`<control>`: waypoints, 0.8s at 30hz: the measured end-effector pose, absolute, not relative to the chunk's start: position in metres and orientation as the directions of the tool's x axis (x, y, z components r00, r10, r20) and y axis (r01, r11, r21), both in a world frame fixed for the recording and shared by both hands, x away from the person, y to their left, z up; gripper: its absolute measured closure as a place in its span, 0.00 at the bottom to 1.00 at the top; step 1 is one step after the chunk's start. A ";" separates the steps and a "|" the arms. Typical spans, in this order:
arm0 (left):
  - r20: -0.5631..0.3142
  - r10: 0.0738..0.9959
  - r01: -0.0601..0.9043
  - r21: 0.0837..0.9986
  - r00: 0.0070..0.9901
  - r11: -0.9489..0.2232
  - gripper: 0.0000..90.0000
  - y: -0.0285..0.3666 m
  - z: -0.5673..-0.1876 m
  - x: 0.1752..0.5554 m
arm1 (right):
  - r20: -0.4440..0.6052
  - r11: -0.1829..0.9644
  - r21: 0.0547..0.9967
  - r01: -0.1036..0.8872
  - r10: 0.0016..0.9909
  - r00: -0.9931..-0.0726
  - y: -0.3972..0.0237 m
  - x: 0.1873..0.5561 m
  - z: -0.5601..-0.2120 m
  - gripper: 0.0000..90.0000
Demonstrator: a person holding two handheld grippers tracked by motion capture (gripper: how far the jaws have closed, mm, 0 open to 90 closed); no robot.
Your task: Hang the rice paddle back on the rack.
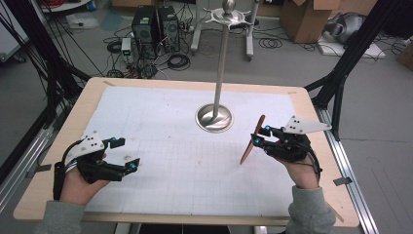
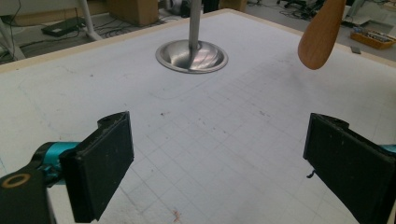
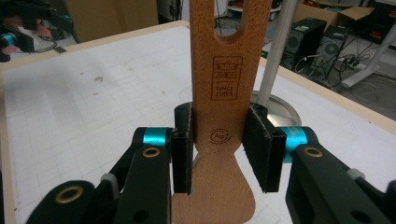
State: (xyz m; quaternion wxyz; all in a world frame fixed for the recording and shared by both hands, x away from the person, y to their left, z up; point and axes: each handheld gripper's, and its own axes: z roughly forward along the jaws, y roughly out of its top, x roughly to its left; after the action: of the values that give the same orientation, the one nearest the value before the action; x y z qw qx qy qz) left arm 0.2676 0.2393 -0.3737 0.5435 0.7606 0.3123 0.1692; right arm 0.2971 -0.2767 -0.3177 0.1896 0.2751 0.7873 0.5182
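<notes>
The right claw [image 1: 259,137] is clamped on a wooden spatula [image 1: 252,140], its two black pads pressed against the narrow waist of the handle, one on each edge, so the jaws stand partly closed at just the width of the wood. In the right gripper view the spatula [image 3: 218,84] runs straight up from between the pads, with a slot cut in the end farthest from the claw and a burnt-in stamp just above the grip; the wider rounded end reaches back below the pads toward the hand. From the high view the spatula hangs tilted in the air, its lower tip near the white mat [image 1: 160,146] and its upper tip leaning toward the stand [image 1: 215,117]. That stand, a metal pole on a round dished base, rises ahead of the right claw and to its inner side, well apart from it. The left claw [image 1: 127,153] sits low over the mat on the other side, jaws spread wide with nothing between them; in its own view only bare gridded mat lies between the pads. From that claw, the stand's base [image 2: 192,56] lies ahead, and the spatula's rounded end [image 2: 320,37] hangs up and to the right.
</notes>
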 end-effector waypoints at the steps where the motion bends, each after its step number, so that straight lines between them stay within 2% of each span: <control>1: -0.082 0.659 0.291 0.932 0.748 -0.214 0.10 0.239 -0.374 0.268 | -0.013 0.311 0.920 0.237 0.630 -0.777 -0.277 0.297 -0.318 0.72; 24: -0.099 0.650 0.287 0.939 0.754 -0.189 0.10 0.240 -0.373 0.268 | -0.011 0.286 0.933 0.219 0.630 -0.776 -0.288 0.322 -0.271 0.72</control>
State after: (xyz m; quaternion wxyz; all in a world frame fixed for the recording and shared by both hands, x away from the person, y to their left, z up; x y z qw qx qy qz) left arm 0.2675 0.2404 -0.3730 0.5556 0.7537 0.3107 0.1632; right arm 0.3222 -0.2875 -0.2707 0.1935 0.2728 0.7782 0.5315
